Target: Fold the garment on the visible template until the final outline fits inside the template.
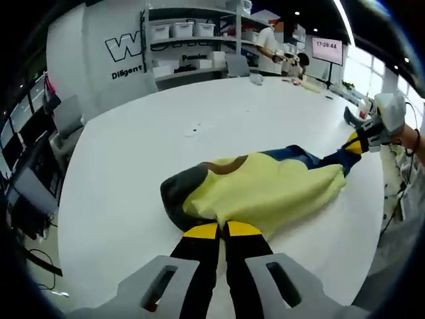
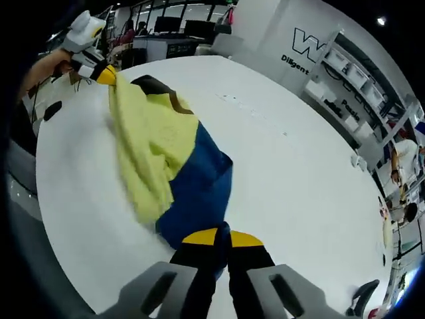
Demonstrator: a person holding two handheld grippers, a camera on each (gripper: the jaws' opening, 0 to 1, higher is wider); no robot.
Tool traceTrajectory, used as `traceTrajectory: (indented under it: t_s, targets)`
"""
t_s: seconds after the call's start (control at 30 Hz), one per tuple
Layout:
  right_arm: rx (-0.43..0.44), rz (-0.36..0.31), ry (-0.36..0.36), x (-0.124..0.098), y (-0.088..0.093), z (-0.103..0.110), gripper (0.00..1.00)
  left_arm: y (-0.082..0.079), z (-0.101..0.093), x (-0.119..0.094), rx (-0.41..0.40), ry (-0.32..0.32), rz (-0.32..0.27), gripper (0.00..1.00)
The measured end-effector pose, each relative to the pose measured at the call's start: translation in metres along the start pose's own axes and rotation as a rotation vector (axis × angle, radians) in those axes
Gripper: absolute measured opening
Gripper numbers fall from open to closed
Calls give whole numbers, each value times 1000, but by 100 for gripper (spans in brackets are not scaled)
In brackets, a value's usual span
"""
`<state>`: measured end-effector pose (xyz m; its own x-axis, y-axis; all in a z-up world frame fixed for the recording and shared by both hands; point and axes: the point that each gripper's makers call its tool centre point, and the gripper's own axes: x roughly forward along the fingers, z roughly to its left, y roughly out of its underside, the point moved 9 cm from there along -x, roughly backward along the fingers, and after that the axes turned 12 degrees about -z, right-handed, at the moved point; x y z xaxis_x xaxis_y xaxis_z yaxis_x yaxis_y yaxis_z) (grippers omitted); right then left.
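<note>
Both tools clamped on one yellow and blue fabric garment [image 1: 265,189], stretched over the round white table [image 1: 133,173].
Left gripper [image 1: 222,230] pinched shut on the yellow end, beside a dark collar; right gripper [image 2: 222,237] pinched shut on the blue end. Held taut between them, near the table's edge on the person's side. Wide bare tabletop beyond, toward the shelving with white storage bins [image 1: 182,30].

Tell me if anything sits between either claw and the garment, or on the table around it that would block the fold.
Nothing visible does. The left claw is shut on the garment at its yellow end, the right claw on its blue end. The white table around it shows no obstacle; no template outline is discernible.
</note>
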<state>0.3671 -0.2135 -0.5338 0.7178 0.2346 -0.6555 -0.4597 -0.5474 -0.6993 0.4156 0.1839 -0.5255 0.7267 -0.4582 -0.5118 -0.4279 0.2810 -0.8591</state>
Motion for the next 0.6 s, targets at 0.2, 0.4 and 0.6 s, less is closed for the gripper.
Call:
traceTrajectory:
  t_s: [0.2,0.4,0.6]
  targets:
    - [42,36,81,10,15,-34,0,4,4,0,8,-8,29,4]
    - [86,77,163,19,31,-59,0,13,6,-2,13,-12,76,5]
    - [140,76,254,26,41,-84,0,19,7,-6,16,-5,116,5]
